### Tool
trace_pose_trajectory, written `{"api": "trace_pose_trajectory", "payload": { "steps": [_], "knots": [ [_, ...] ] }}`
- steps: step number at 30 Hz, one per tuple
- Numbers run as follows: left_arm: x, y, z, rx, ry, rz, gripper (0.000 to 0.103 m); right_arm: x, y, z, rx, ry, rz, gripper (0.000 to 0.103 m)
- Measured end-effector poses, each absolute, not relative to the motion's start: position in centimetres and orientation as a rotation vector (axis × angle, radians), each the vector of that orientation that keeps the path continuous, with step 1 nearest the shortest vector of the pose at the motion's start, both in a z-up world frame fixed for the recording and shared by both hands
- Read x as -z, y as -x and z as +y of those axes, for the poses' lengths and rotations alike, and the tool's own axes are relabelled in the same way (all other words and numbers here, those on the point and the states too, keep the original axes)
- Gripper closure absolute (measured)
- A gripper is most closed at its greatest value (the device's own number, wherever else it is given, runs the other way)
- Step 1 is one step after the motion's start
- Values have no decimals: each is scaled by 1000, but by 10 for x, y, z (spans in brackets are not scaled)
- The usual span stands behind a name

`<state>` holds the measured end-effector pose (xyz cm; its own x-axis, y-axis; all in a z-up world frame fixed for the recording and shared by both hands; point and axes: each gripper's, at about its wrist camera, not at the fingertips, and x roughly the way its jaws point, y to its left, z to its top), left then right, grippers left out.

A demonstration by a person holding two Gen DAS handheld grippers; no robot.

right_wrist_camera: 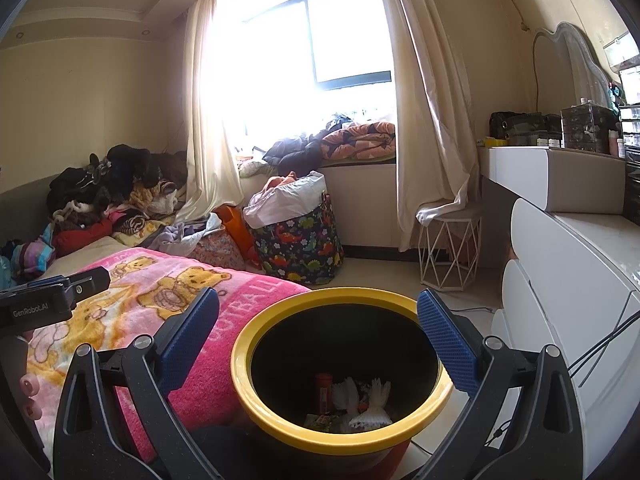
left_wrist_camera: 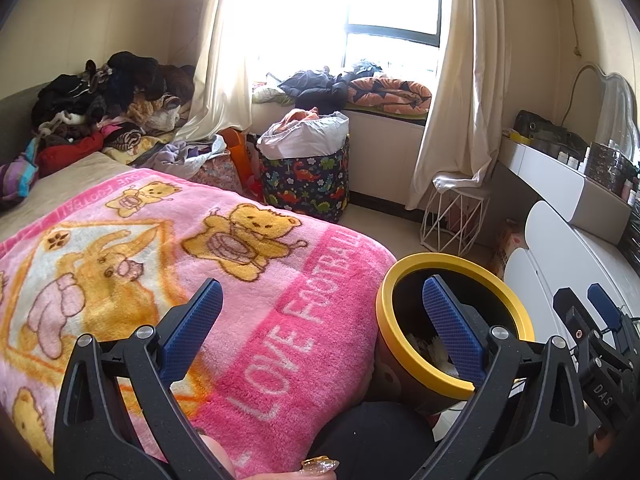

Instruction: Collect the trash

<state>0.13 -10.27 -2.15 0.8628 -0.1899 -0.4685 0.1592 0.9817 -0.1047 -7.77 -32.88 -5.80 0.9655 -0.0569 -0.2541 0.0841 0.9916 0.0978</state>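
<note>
A dark trash bin with a yellow rim [right_wrist_camera: 256,396] stands on the floor beside the bed; it also shows in the left wrist view [left_wrist_camera: 404,364]. Inside it lie white crumpled paper [right_wrist_camera: 370,404], a red tube [right_wrist_camera: 323,390] and small wrappers [right_wrist_camera: 320,420]. My right gripper [right_wrist_camera: 318,328] is open and empty, held above the bin's mouth. My left gripper [left_wrist_camera: 320,320] is open and empty, over the pink blanket's edge [left_wrist_camera: 280,280], with its right finger [left_wrist_camera: 452,328] in front of the bin. The right gripper shows at the left view's right edge [left_wrist_camera: 592,304].
The bed with the pink bear blanket [right_wrist_camera: 160,288] lies at left, clothes piled [left_wrist_camera: 104,92] at its head. A dinosaur-print laundry basket [left_wrist_camera: 308,176] and a white wire stool [right_wrist_camera: 450,248] stand near the window. A white dresser [right_wrist_camera: 560,288] runs along the right.
</note>
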Motion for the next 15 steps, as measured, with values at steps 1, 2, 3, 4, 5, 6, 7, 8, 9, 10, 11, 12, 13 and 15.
{"api": "trace_pose_trajectory", "payload": {
  "steps": [1,2,3,4,5,6,7,8,9,10,11,12,13,15],
  "knots": [
    [22,-1,-102,183,63,497,11,58,78,-329,72,-108,254,7],
    [22,-1,-102,183,64,497,11,58,78,-329,73,-109,253,7],
    [22,-1,-102,183,63,498,11,58,78,-329,72,-109,253,7],
    [22,-1,-102,182,63,498,11,58,78,-329,72,-109,253,7],
    [22,-1,-102,183,63,497,11,58,78,-329,73,-108,254,7],
    [22,-2,-102,184,63,498,11,58,77,-329,72,-109,254,7],
    [22,-1,-102,183,62,498,11,58,77,-329,72,-109,254,7],
    [21,-1,-103,183,63,497,11,58,77,-330,72,-109,254,7],
    [21,-1,-103,184,63,497,11,58,77,-330,73,-109,253,7],
    [22,-2,-102,184,62,498,11,58,77,-330,72,-109,254,7],
    [21,-1,-103,183,62,498,11,58,77,-330,72,-110,253,7],
    [22,-1,-102,183,63,497,11,58,77,-331,73,-110,253,7],
    [21,-1,-103,183,63,497,11,58,77,-331,72,-108,254,7],
    [21,-1,-103,182,62,498,11,58,77,-331,72,-110,254,7]
  ]
}}
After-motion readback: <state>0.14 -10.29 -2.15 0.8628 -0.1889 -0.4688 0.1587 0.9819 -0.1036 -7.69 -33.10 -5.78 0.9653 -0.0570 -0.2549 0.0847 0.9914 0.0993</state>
